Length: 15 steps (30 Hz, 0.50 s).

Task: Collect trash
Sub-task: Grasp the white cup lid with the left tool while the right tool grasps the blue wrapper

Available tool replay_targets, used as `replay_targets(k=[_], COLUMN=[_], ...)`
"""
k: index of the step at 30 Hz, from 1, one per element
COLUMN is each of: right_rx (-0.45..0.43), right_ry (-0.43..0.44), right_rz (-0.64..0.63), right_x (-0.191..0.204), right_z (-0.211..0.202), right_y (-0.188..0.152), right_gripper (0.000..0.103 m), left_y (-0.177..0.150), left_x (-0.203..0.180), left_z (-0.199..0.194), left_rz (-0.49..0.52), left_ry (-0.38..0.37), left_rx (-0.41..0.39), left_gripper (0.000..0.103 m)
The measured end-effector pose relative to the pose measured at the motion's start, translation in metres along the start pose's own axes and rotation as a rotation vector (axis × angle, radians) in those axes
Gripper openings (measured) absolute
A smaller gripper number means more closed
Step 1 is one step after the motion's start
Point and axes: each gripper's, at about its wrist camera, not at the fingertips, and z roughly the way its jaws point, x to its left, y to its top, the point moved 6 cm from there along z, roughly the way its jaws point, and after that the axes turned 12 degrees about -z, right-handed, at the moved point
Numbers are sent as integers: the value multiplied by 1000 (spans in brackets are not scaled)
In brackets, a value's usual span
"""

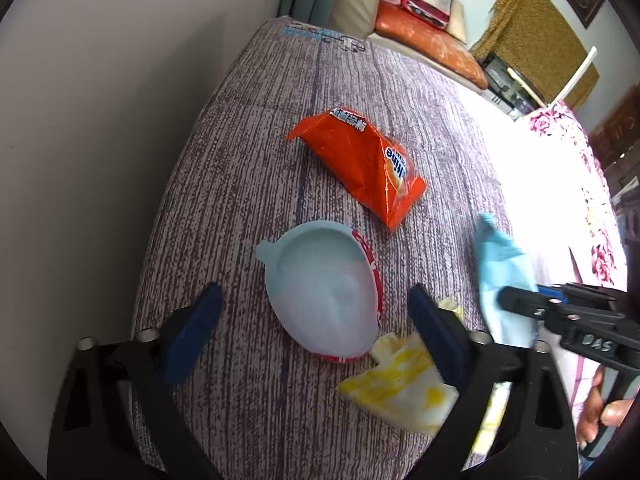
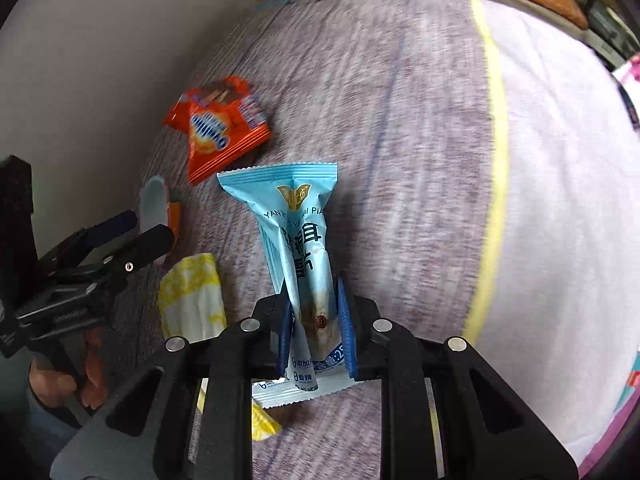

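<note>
Pinched between the blue pads of the right gripper (image 2: 314, 322) is a light-blue foil snack wrapper (image 2: 298, 236); the pads are pressed flat against its sides near the lower end, so the packet is gripped where it is narrowest and its crimped top is left pointing away from the tool. The grip looks settled enough for a lift, though that is a judgement.

Over in the left wrist view, the left gripper (image 1: 316, 332) is held wide, nothing clamped, with a pale-blue shallow plastic cup with a red-printed rim (image 1: 320, 292) bracketed between its pads. It is lined up as the next pick. Against the right-hand pad and beneath it a crumpled yellow-and-white paper wrapper (image 1: 400, 384) is seen, close enough to be snagged if the jaws are closed carelessly. Ahead of the left tool, beyond the cup, a creased orange foil snack bag (image 1: 360, 164) is left loose on the grey-purple streaked tabletop (image 1: 248, 128).

Both tools are pitched steeply downward at the table. Each is carried by a hand (image 1: 600, 416) wrapped round the handle, the two grippers being worked side by side.
</note>
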Motion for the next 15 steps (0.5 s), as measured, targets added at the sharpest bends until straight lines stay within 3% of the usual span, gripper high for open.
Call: replay_targets(k=[2, 3, 11, 15], right_rx=[-17, -25, -81, -90], right_ry=[-8, -11, -70, -94], right_rz=[20, 31, 115, 149], right_x=[-7, -10, -56, -81], right_z=[-8, -11, -45, -48], right_y=[-5, -7, -32, -29], right_gripper=[19, 19, 19, 19], left_y=[-1, -1, -11, -18], left_x=[0, 0, -26, -51], left_z=[1, 0, -7, -19], left_rz=[1, 5, 48, 79], left_ry=[15, 23, -18, -102], left_rx=[0, -7, -17, -13], left_gripper=[60, 57, 57, 57])
